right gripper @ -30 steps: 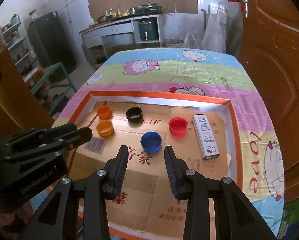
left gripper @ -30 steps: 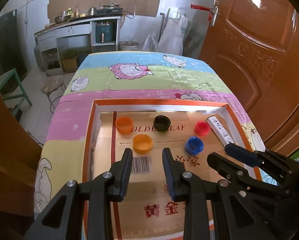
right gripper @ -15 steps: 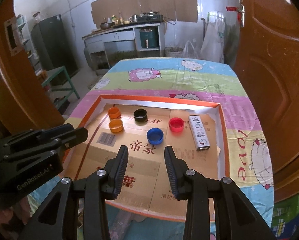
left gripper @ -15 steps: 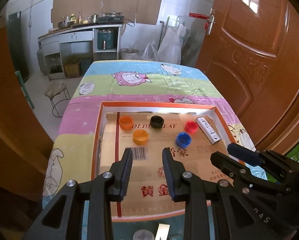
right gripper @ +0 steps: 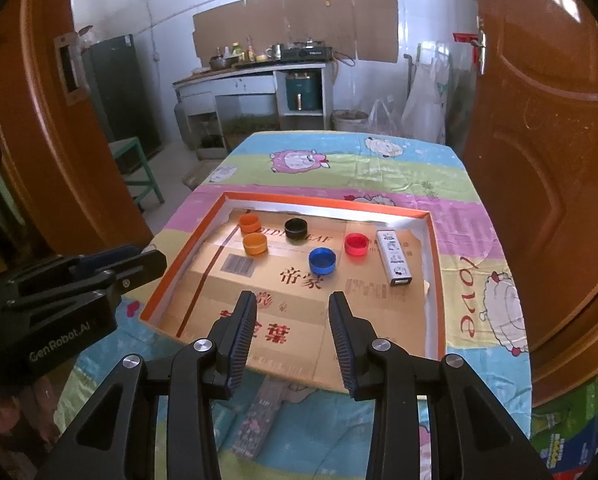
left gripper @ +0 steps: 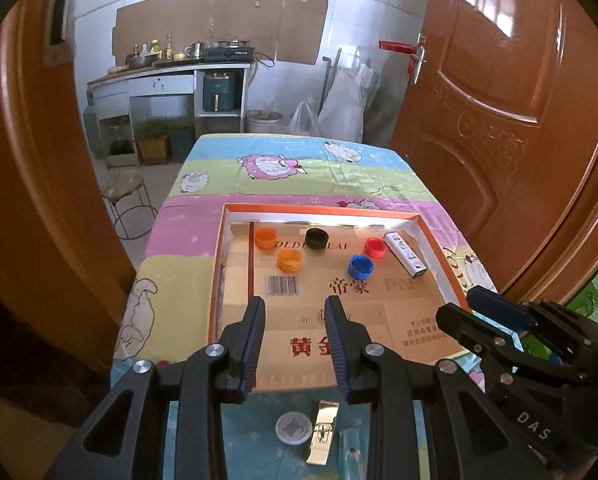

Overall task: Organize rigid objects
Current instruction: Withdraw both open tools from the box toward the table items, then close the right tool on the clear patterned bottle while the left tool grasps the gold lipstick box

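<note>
Bottle caps lie in the orange-rimmed tray (left gripper: pixel 217 264) on its cardboard liner. From the left wrist view: two orange caps (left gripper: pixel 265 237) at ten o'clock, black cap (left gripper: pixel 317 238) at twelve, blue cap (left gripper: pixel 360 266) and red cap (left gripper: pixel 375 247) toward two, beside a small white box (left gripper: pixel 404 254). The left gripper (left gripper: pixel 295 322) hangs wide and empty over the tray's near edge.

From the right wrist view, the right gripper (right gripper: pixel 293 320) is likewise spread wide, holding nothing, with the blue cap (right gripper: pixel 322 261) at twelve o'clock beyond it.

A table (left gripper: pixel 299 168) is covered by a striped cartoon-sheep cloth (right gripper: pixel 379 176). An orange-rimmed cardboard tray (left gripper: pixel 216 280) is laid on it. Near the front edge, a round disc (left gripper: pixel 294 428), a shiny metal clip (left gripper: pixel 323 430) and a remote control (right gripper: pixel 259 420) are seen.
</note>
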`<state>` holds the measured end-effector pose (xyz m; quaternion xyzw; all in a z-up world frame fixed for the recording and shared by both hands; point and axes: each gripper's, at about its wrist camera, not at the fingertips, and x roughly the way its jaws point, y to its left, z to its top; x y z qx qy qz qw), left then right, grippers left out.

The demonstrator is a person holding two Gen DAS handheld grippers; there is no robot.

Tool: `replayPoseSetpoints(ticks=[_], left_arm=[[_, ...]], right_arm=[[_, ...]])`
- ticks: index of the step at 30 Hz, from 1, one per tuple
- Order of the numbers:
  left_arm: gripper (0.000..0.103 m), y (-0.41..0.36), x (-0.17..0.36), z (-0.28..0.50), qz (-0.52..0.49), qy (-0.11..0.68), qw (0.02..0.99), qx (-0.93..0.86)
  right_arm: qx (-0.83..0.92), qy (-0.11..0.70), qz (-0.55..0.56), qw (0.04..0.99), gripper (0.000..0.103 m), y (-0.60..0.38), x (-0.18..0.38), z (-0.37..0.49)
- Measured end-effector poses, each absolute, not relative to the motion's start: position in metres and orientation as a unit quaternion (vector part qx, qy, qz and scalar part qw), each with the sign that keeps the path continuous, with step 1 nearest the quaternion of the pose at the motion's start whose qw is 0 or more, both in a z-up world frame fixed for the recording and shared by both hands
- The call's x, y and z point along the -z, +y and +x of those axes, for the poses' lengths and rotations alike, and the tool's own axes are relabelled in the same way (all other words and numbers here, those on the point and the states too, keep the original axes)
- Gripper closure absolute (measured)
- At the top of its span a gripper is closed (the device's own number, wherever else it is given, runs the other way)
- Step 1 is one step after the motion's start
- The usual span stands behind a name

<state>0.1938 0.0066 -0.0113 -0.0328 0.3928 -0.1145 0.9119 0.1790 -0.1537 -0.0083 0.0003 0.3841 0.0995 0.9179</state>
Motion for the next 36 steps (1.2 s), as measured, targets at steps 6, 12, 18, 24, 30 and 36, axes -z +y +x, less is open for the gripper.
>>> replayPoseSetpoints(ticks=[6, 12, 18, 24, 30, 36], left_arm=[[0.072, 0.013, 0.007, 0.175, -0.035, 0.384, 0.915, 0.115], [0.072, 0.018, 0.011, 0.160, -0.038, 0.382, 0.916, 0.120], [0.072, 0.023, 0.023, 0.146, -0.044, 0.388, 0.912, 0.126], [0.072, 0.027, 0.049, 0.129, -0.046, 0.395, 0.906, 0.142], [0.072, 0.031, 0.067, 0.121, -0.045, 0.410, 0.899, 0.144], [0.072, 0.034, 0.077, 0.117, -0.046, 0.415, 0.896, 0.150]], right_arm=[[-0.099, 0.376, -0.005, 0.921, 0.064, -0.149, 0.002, 0.158], [-0.098, 0.375, -0.009, 0.922, 0.064, -0.146, 0.003, 0.141], [-0.098, 0.385, -0.006, 0.918, 0.064, -0.140, 0.017, 0.130], [-0.088, 0.419, -0.003, 0.904, 0.064, -0.130, 0.059, 0.132], [-0.070, 0.437, 0.002, 0.897, 0.064, -0.124, 0.087, 0.142], [-0.059, 0.452, 0.006, 0.890, 0.065, -0.122, 0.102, 0.149]])
